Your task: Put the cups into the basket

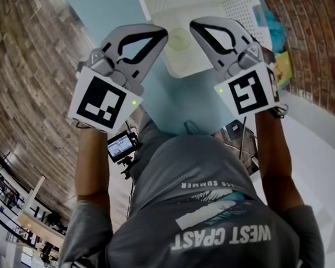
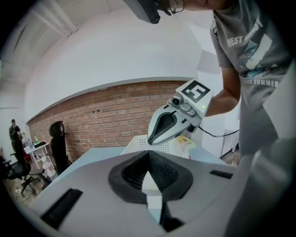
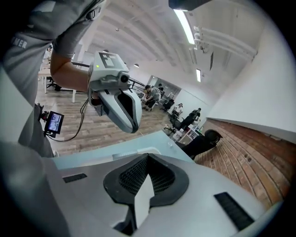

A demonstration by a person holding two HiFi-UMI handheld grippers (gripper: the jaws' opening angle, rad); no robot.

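Overhead, a person (image 1: 216, 212) in a grey T-shirt holds both tools up side by side above a light blue table (image 1: 108, 10).

The left gripper (image 1: 162, 33) is clenched w/ nothing in it. In the left gripper view its ribbed black pads meet at the front, no object btw them. The right gripper (image 1: 194, 27) is likewise closed tight & empty; its own view shows the pads pressed together. The two tips point toward each other, near but apart, & each tool carries a white cube w/ black square markers.

A white perforated basket (image 1: 236, 9) stands on the far part of the table, just beyond the tips. One pale, see-through cup (image 1: 179, 40) appears to sit inside it, toward the near left corner, directly btw the two tips as seen from above. Neither tool touches cup or basket.

A brick wall (image 2: 92, 115) runs behind the table. A small monitor (image 1: 122, 145) on a stand sits near the person's left side.
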